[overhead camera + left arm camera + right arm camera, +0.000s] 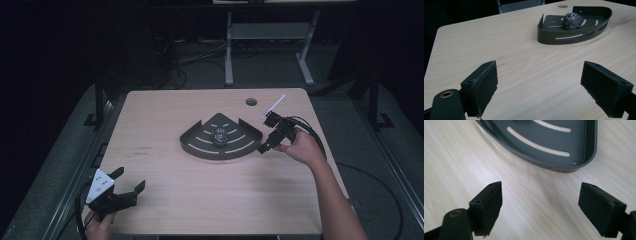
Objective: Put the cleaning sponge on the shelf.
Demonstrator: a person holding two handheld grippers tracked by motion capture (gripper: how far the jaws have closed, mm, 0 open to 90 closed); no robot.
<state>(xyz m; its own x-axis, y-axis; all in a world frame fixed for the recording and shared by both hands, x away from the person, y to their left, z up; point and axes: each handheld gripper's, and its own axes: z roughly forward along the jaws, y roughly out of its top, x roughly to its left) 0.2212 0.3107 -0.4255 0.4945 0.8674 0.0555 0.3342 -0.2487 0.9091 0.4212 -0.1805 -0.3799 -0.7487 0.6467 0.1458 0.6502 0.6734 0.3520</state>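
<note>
Lying flat near the middle of the desk (165,200), the tray (196,142) is a dark quarter-round corner shelf with slots in its floor. Its pointed corner aims at the far edge, its curved front wall faces the near edge, and its long axis runs left to right. A scourer (219,136), a small ball of metal wool, sits in the tray about mid-floor.

Just right of the tray's right tip is the right claw (267,134), held in a hand (300,147) and pointing left toward that tip. Its jaws are spread wide with nothing between them, and they are not touching the tray. A hole (251,101) in the desk lies farther off, toward the far edge.

At the near left corner, well apart from the tray, the left claw (127,181) is also spread wide and empty.

In the right gripper view the tray's rounded end and two slots show close up, with a small hole in the wall. From the left gripper view the curved wall has a long slot, and the scourer's wiry texture is plain.
</note>
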